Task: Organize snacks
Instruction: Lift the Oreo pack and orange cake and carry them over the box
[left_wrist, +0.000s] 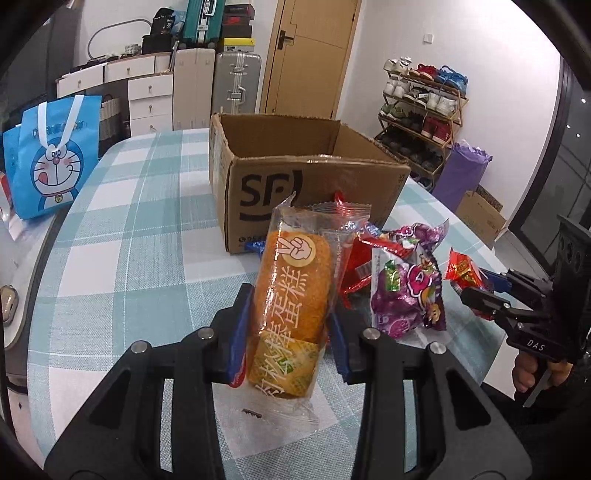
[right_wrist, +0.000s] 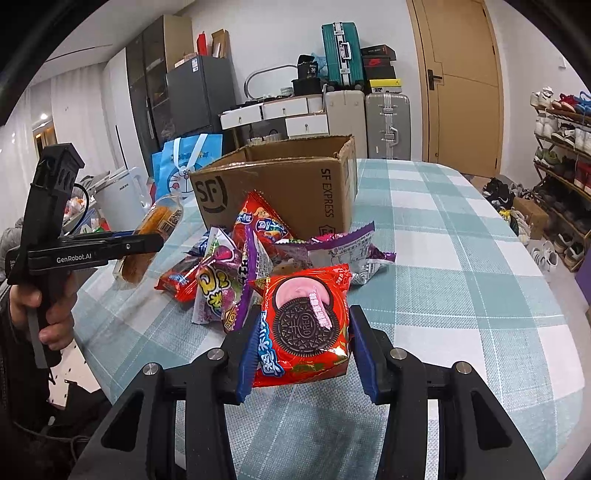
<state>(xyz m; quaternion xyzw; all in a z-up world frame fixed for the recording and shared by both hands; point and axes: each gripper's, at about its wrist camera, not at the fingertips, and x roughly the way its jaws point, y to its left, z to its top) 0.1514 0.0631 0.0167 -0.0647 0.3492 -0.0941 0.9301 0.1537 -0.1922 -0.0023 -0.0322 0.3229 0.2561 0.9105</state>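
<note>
Left hand-held gripper (left_wrist: 291, 321) clamps a wrapped orange cake (left_wrist: 291, 291), lifted above the checked table (left_wrist: 129, 258). Right hand-held gripper (right_wrist: 304, 343) pinches a red cookie packet (right_wrist: 306, 325). Snack pile (right_wrist: 236, 273) lies before the open cardboard box (right_wrist: 280, 184).

Checked table (left_wrist: 122, 236): cardboard box (left_wrist: 314, 184), snack pile (right_wrist: 236, 266).

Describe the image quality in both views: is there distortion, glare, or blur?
Left wrist view: strong fisheye bending with black corners; the door leans, glare streaks the clear cake wrapper, and the picture looks sharp. Right wrist view: the same curved edges; the table bulges, the Oreo pack shows small highlights, and lighting is even with soft shadows.
</note>
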